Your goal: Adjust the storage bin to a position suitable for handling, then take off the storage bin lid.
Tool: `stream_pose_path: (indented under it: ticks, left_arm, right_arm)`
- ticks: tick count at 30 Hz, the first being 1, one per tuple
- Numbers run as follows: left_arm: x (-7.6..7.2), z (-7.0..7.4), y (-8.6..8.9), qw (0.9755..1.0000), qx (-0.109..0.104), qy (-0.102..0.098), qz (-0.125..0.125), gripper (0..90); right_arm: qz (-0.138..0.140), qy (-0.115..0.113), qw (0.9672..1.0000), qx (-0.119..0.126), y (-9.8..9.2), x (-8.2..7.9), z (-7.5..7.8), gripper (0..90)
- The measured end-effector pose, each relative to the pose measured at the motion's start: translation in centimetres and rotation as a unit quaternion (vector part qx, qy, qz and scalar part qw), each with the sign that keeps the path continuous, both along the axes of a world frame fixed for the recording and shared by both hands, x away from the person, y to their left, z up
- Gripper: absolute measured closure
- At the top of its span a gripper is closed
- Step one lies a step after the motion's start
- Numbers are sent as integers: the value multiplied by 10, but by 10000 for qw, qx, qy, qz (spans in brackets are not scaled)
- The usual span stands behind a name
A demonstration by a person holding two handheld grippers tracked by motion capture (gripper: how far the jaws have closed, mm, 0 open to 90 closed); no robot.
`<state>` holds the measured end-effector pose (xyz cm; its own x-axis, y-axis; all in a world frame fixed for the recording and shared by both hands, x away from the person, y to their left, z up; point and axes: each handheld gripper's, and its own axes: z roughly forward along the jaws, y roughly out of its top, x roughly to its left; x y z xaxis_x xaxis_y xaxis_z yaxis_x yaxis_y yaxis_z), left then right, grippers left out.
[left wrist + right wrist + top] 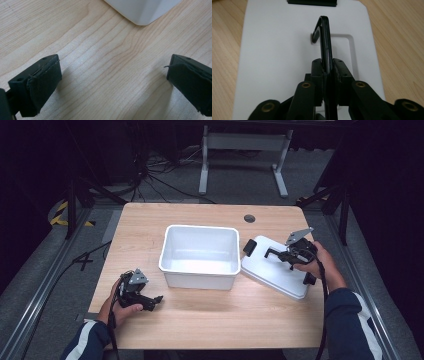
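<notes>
Right gripper view: right gripper (327, 72) clamps the lid's upright black handle (324, 37), lid (274, 50) centre frame; bin (200, 255) lies left in high view. Left gripper (110, 82) open, empty.

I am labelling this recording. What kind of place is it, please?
Probably a lab or recording workspace: a wooden table ringed by a metal frame, loose cables on grey carpet, dark surroundings, and hand-held grippers.

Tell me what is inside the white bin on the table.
The white bin stands open, and its floor and inner walls show bare and white. Its lid lies flat on the table beside it. The strip of floor just behind the near wall is hidden.
</notes>
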<state>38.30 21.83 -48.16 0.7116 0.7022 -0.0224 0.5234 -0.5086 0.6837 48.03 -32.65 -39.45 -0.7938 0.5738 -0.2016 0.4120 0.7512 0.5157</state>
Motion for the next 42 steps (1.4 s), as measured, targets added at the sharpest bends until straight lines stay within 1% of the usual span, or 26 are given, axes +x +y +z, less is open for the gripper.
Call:
stream_pose_path:
  ticks: [1,4,5,6,7,8,9,11,12,13,15,16,17,18,19,21,22,23,25,27,29,30,35,36,37,42]
  left_arm:
    - [0,0,0,10000,-3,2,1,1]
    - [0,0,0,10000,-5,11,-2,1]
    - [0,0,0,10000,-5,11,-2,1]
    - [0,0,0,10000,-8,13,-3,1]
    - [0,0,0,10000,2,2,-19,1]
    - [0,0,0,10000,2,2,-19,1]
    - [1,0,0,10000,-2,2,-21,1]
    - [1,0,0,10000,2,2,-22,1]
    - [0,0,0,10000,-1,-2,-20,1]
    - [0,0,0,10000,0,0,-19,1]
    - [0,0,0,10000,1,0,-19,1]
    - [0,0,0,10000,0,-5,-21,1]
    - [0,0,0,10000,3,-1,-22,1]
    - [0,0,0,10000,-1,-1,-19,1]
    - [1,0,0,10000,0,3,-20,1]
    - [0,0,0,10000,-1,1,-20,1]
    - [0,0,0,10000,-1,1,-20,1]
    - [1,0,0,10000,-1,1,-20,1]
    - [1,0,0,10000,-3,1,-23,1]
    - [1,0,0,10000,-3,-1,-24,1]
    - [1,0,0,10000,-1,0,-23,1]
    - [1,0,0,10000,0,-1,-21,1]
    - [0,0,0,10000,1,-1,-13,1]
    - [0,0,0,10000,-1,-1,-13,1]
    - [0,0,0,10000,-1,-1,-14,1]
    - [0,0,0,10000,0,0,-14,1]
  right_arm:
    - [-75,17,10000,17,-1,3,-2,747]
    - [-129,-43,9998,159,-2,3,1,688]
    - [-129,-43,9998,159,-2,3,1,688]
    - [-144,-39,9997,204,-2,3,2,668]
    - [-135,-73,9997,177,-1,1,5,638]
    - [-135,-73,9997,177,-1,1,5,638]
    - [-157,-105,9997,136,0,-1,8,609]
    - [-169,-111,9996,185,1,-3,9,594]
    - [-212,-130,9994,242,1,-6,12,573]
    - [-250,-167,9993,241,1,-8,13,550]
    - [-307,-192,9990,256,1,-9,15,546]
    - [-280,-243,9989,302,-1,-13,18,529]
    - [-280,-243,9989,302,-1,-13,18,529]
    - [-303,-221,9987,349,-1,-15,20,515]
    - [-322,-256,9985,374,-3,-17,23,489]
    - [-375,-306,9978,453,-5,-20,26,469]
    - [-375,-306,9978,453,-5,-20,26,469]
    - [-396,-314,9973,532,-7,-22,28,456]
    - [-494,-398,9964,562,-9,-25,30,425]
    - [-519,-419,9959,616,-11,-28,32,420]
    - [-554,-503,9949,680,-13,-31,34,419]
    - [-590,-488,9944,733,-15,-33,34,414]
    - [-638,-529,9939,721,-16,-40,36,408]
    - [-620,-571,9939,709,-17,-41,37,405]
    - [-622,-544,9939,728,-17,-43,37,403]
    - [-603,-597,9941,674,-18,-51,39,398]
